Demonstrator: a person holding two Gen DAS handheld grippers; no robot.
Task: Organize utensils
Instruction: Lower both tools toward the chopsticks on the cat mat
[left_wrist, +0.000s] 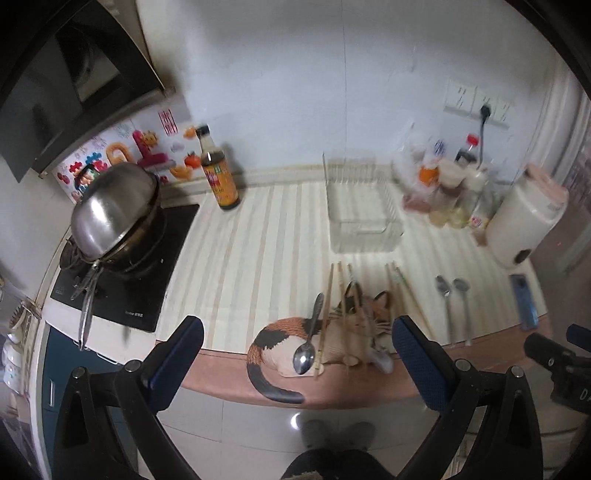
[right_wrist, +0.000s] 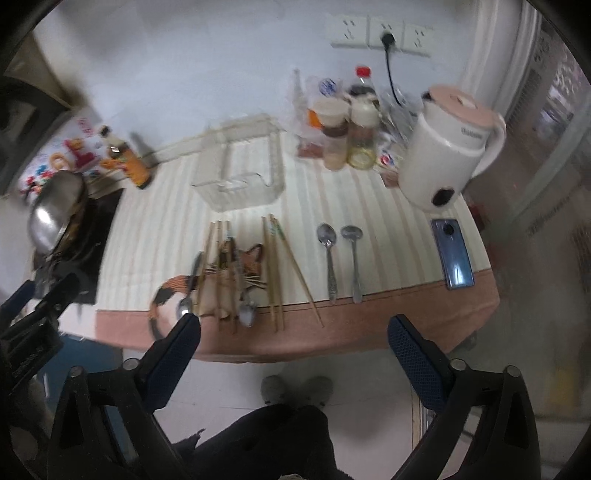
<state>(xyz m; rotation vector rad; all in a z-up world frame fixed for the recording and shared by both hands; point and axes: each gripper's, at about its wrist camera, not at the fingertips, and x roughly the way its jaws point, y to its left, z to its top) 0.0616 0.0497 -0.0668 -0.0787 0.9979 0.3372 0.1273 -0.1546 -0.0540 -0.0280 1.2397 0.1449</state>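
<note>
Left wrist view: your left gripper (left_wrist: 297, 350) hangs off the counter (left_wrist: 258, 236) edge, fingers spread wide and holding nothing. Ahead, a spoon (left_wrist: 308, 341) and several chopsticks (left_wrist: 327, 314) lie on the cat-shaped mat (left_wrist: 280, 341); two more spoons (left_wrist: 452, 306) lie to the right — the clear rack (left_wrist: 364, 218) stands behind.

Right wrist view: your right gripper (right_wrist: 293, 338) is likewise spread and empty. The spoon pair (right_wrist: 341, 258) lies near the front edge, between loose chopsticks (right_wrist: 291, 266) and a blue phone (right_wrist: 452, 254).
</note>
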